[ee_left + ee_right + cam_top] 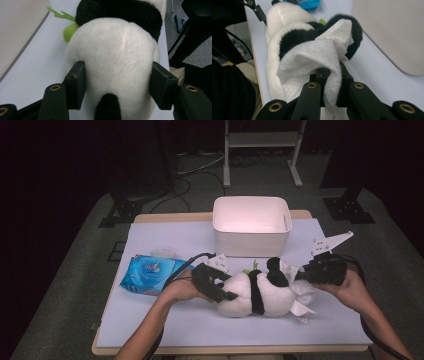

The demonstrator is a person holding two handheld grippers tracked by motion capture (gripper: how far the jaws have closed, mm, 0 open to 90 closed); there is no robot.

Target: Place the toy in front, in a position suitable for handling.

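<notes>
Left gripper (227,295): we are clamping its jaws on the white rump of the plush panda (260,292), one pad pressing into each flank in the left gripper view.
Right gripper (301,276): we are pinching a white wet wipe (312,60) between nearly closed jaws, draping it against the panda's black ear.
Plush panda: we are seeing it lying on its side near the table (165,320) centre, our grippers at its 9 and 3 o'clock.
Wipes pack (148,274): blue, lying flat at 9 o'clock beyond our left hand.
White bin (250,237): open, standing at the panda's 12 o'clock, just apart.
</notes>
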